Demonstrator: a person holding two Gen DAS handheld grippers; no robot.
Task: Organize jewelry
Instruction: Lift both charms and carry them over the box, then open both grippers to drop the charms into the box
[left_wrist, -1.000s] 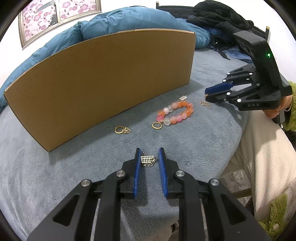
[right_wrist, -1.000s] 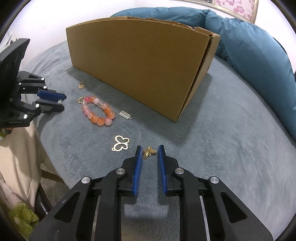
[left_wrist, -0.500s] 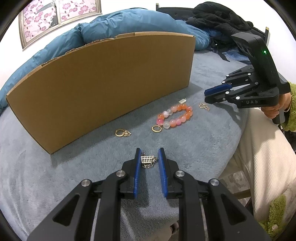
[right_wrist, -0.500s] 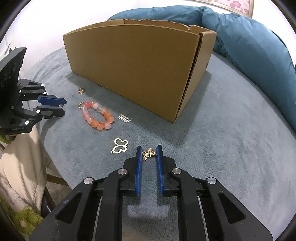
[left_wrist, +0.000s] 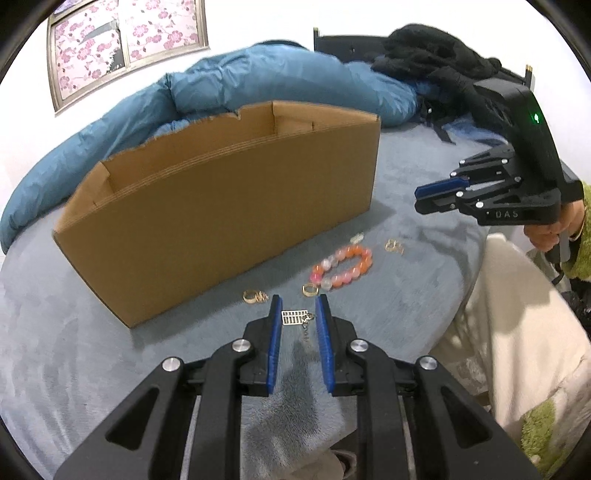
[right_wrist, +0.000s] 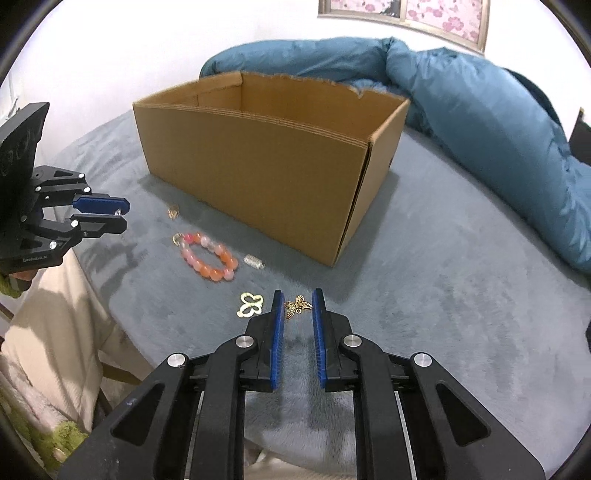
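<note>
left gripper (left_wrist: 298, 318) holds a little silver grid charm (left_wrist: 294, 316) w/ a chain, up off the grey blanket (left_wrist: 110, 354). right gripper (right_wrist: 298, 307) holds a small gold butterfly charm (right_wrist: 297, 306), also lifted. bead bracelet (right_wrist: 207, 257), a cut-out butterfly (right_wrist: 250, 305) & gold rings (left_wrist: 254, 296) lie on the blanket just in front of the open cardboard box (right_wrist: 266, 162).

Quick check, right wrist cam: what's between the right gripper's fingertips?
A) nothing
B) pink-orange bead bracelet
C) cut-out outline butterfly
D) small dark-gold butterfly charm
D: the dark-gold butterfly charm sits pinched between the blue pads of the right gripper, while the outline butterfly and the bead bracelet lie on the grey blanket.
</note>
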